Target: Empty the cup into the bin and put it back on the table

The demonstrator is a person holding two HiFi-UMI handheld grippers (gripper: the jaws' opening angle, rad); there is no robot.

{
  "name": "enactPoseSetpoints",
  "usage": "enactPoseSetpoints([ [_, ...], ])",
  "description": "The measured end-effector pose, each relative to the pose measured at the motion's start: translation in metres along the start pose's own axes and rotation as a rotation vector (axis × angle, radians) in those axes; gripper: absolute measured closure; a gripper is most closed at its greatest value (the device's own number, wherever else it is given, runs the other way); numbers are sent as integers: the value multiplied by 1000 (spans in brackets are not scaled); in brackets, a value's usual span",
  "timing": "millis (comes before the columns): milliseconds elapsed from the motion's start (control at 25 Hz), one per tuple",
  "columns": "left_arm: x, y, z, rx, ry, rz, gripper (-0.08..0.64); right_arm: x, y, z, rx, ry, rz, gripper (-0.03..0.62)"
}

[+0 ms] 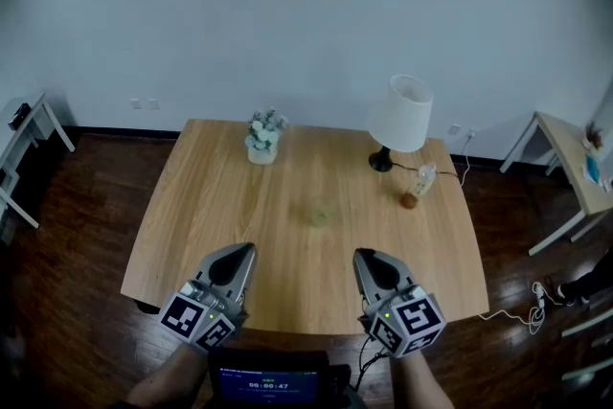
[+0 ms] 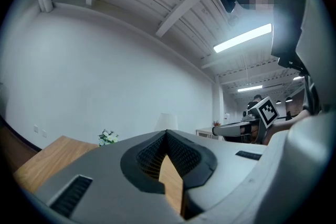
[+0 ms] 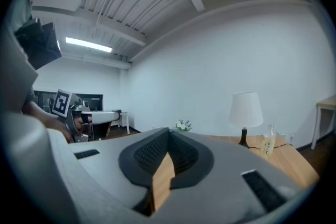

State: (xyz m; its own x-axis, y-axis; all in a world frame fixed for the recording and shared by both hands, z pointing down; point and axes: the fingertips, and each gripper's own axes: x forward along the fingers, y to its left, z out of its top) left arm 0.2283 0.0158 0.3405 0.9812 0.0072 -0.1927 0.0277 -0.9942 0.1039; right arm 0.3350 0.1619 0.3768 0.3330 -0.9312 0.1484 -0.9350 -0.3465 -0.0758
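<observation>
Head view: left gripper (image 1: 248,248) and right gripper (image 1: 360,254), grey wedges with ribbed pads, jaws pressed together on nothing, above a woodgrain table (image 1: 206,206); tapered white lamp (image 1: 400,115), translucent cup (image 1: 319,215).

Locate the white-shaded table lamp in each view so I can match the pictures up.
Head view: table lamp upper right of centre, near the far right corner of the table.
Left gripper view: only its pale shade shows, faint, at centre.
Right gripper view: table lamp right of centre.
Shared landmark: the potted flowers, left of the table lamp in all three.
</observation>
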Motion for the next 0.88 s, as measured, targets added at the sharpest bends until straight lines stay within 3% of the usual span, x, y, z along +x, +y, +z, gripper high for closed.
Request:
enactPoseSetpoints([
  [880,-21,-4,4,-3,36,-2,569,-10,7,6,-3,6,-14,591],
])
